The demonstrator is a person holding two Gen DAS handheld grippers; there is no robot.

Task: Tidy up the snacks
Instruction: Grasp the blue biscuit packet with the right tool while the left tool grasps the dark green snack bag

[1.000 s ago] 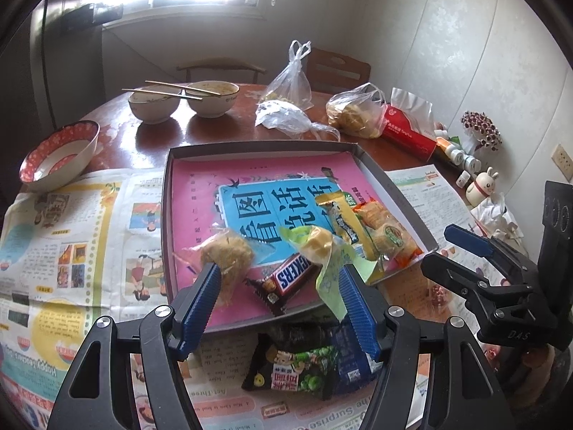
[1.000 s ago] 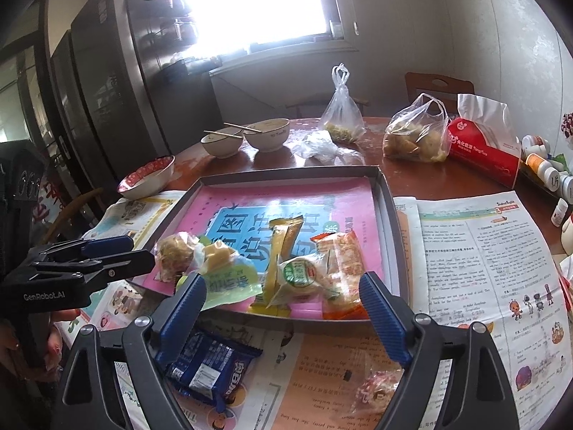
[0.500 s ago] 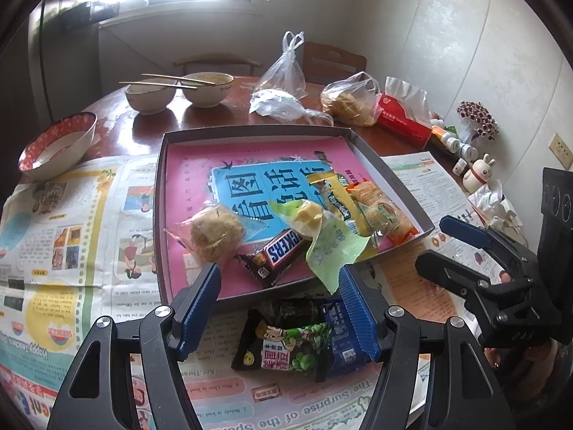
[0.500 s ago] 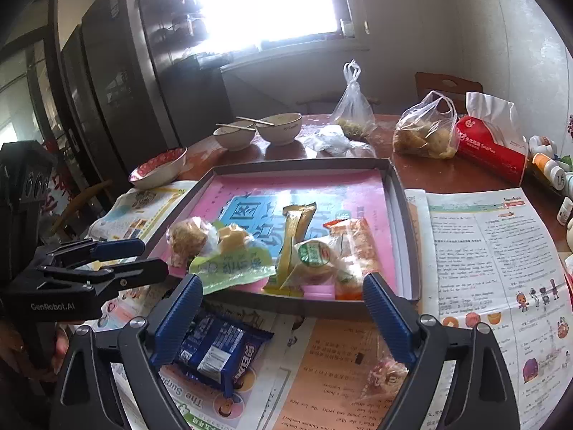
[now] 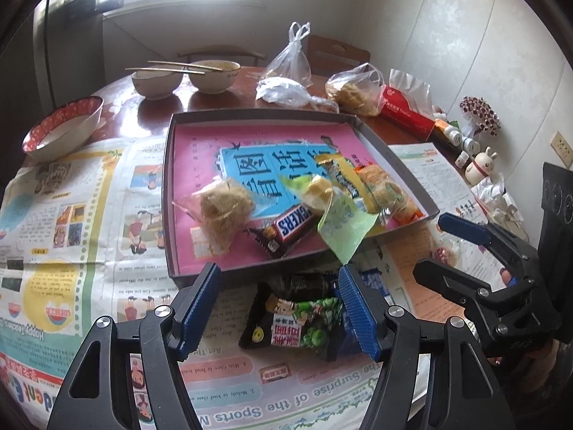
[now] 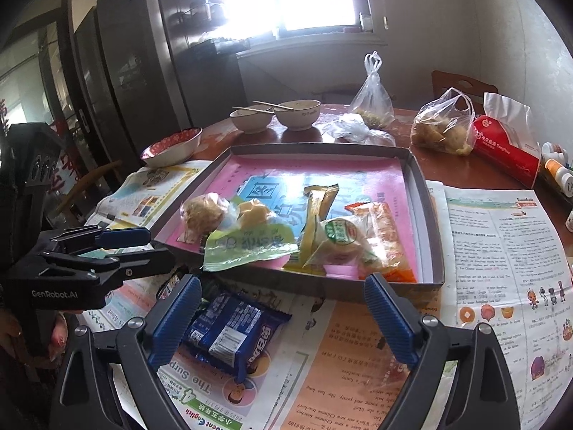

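Note:
A grey tray (image 5: pixel 258 113) with a pink liner holds several snacks: a Snickers bar (image 5: pixel 290 224), a clear-wrapped brown ball (image 5: pixel 224 204), a green wrapper (image 5: pixel 340 222), a yellow bar (image 6: pixel 317 211) and a round pastry (image 6: pixel 340 234). In front of the tray (image 6: pixel 322 147), a green-and-black packet (image 5: pixel 297 322) and a blue packet (image 6: pixel 232 333) lie on the newspaper. My left gripper (image 5: pixel 277 310) (image 6: pixel 161 245) hovers open over the green-and-black packet. My right gripper (image 6: pixel 283 319) (image 5: pixel 429 245) stands open wide, with the blue packet under its left finger (image 6: pixel 175 322).
Newspaper (image 5: pixel 71 215) covers the near table. Behind the tray are two bowls with chopsticks (image 5: pixel 186 77), a red-rimmed bowl (image 5: pixel 61 127), plastic bags (image 6: pixel 440 129) and a red tissue pack (image 6: pixel 508 147). Small bottles and a rabbit figure (image 5: pixel 481 168) stand at the right. A wrapped candy (image 5: pixel 442 254) lies on the paper.
Both grippers have drawn back and down toward the near edge of the table. The two packets on the newspaper now show more fully between the fingers. The right jaws have widened a little.

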